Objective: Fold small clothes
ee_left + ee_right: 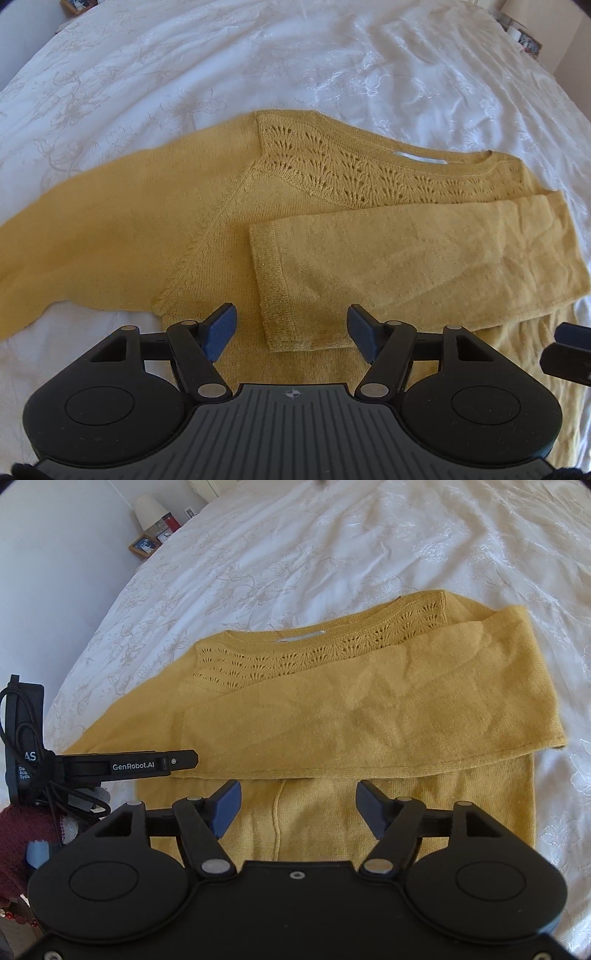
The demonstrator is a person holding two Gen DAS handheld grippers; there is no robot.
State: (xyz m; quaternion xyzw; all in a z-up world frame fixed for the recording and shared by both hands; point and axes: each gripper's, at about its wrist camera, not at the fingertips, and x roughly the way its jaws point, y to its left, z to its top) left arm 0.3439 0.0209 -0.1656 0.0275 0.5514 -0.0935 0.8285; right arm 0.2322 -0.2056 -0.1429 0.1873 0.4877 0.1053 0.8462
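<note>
Yellow sweater [184, 229] flat on bed [221, 55], under both open claws

A black body with two round, disc-topped housings is being shown on the left gripper [291, 334], and a grey ribbed plate with a small crosshair mark is being seen between them. Black link arms are being joined by silver pins, and blue ridged pads are being carried on the fingers [221, 330]. From the side, white "GenRobot.AI" lettering is being displayed on its black arm, and a black box with partly legible white letters and looped black cables is being seen behind it. The same black housings, silver pins and blue pads are being shown on the right gripper [299, 810], with a small screw in its smooth black plate. A dark red knitted sleeve [14, 834] is being worn.
</note>
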